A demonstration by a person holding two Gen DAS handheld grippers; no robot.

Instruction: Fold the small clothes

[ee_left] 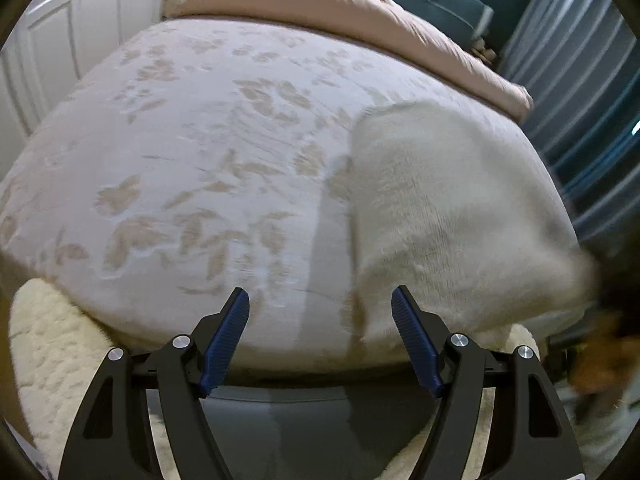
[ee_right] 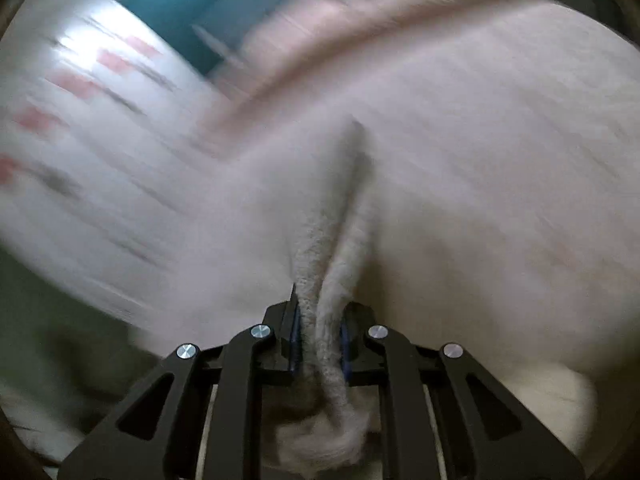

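Note:
A cream fuzzy knit garment [ee_left: 452, 208] lies on the right side of the bed [ee_left: 192, 152], which has a pale leaf-patterned cover. My left gripper [ee_left: 320, 304] is open and empty, at the bed's near edge, just left of the garment. My right gripper [ee_right: 319, 320] is shut on a bunched fold of the cream garment [ee_right: 332, 248]; the fabric stretches away from the fingers and a tuft hangs behind them. The right wrist view is heavily motion-blurred.
A pink duvet [ee_left: 320, 4] is piled at the far end of the bed. White panelled doors [ee_left: 60, 40] stand to the left, a teal wall and blue striped curtain [ee_left: 580, 80] to the right. A cream fleecy rug [ee_left: 52, 344] lies below the bed's edge.

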